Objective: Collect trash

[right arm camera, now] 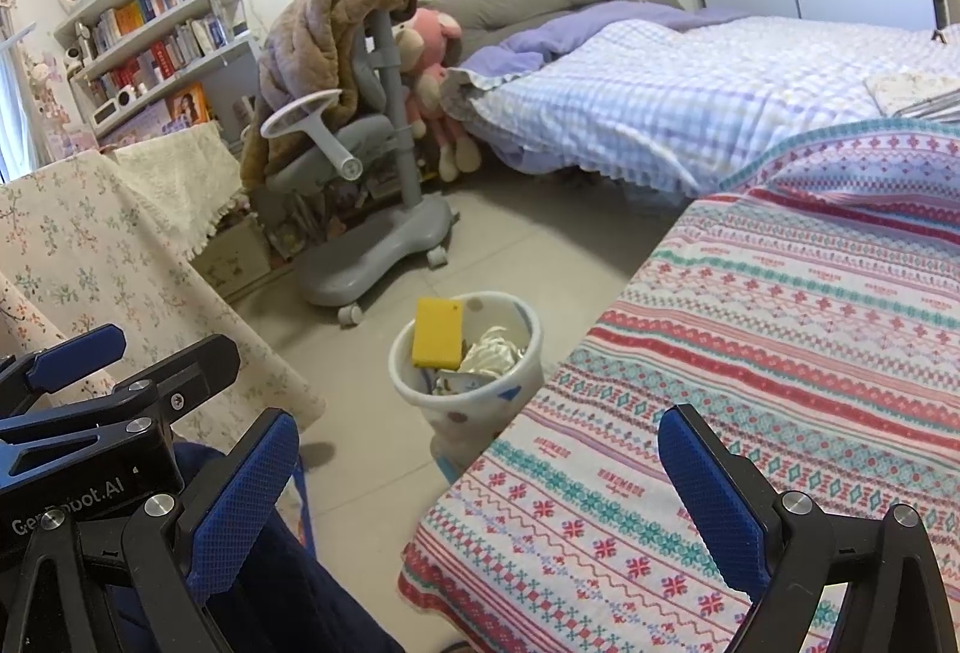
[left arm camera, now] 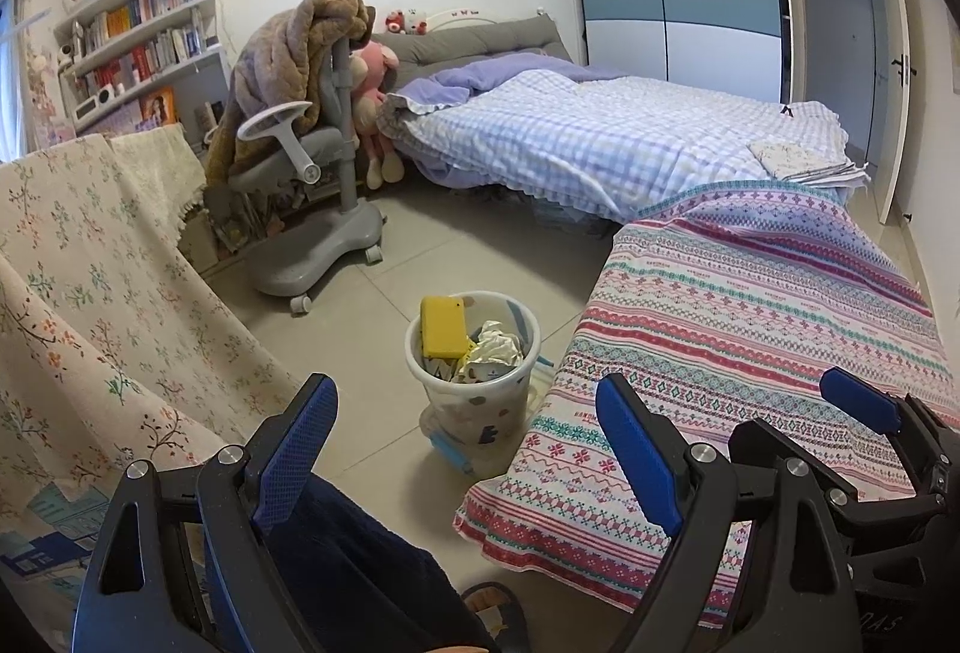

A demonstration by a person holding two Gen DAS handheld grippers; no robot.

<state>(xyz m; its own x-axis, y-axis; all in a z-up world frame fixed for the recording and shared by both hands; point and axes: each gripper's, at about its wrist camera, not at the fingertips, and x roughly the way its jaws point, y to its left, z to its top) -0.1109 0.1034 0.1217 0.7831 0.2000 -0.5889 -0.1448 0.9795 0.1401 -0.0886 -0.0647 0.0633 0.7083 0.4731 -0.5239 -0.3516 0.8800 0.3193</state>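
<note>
Waste bin (left arm camera: 474,389): on the floor by the striped bed's (left arm camera: 750,329) corner; light thin plastic, holding a stiff yellow box (left arm camera: 443,328) and soft crumpled paper (left arm camera: 492,347); best taken at rim; left gripper (left arm camera: 468,449) and right gripper (right arm camera: 480,497) jaws released, empty.

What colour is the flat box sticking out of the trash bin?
Yellow. The box stands in the white bin, clearest in the right wrist view.

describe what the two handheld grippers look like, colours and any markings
Both the left gripper and the right gripper have black angular frames with silver round bolt heads and two fingers faced with blue cross-hatched pads. The right wrist view shows white "GenRobot.AI" lettering on the left gripper's body. No cables are visible.
</note>
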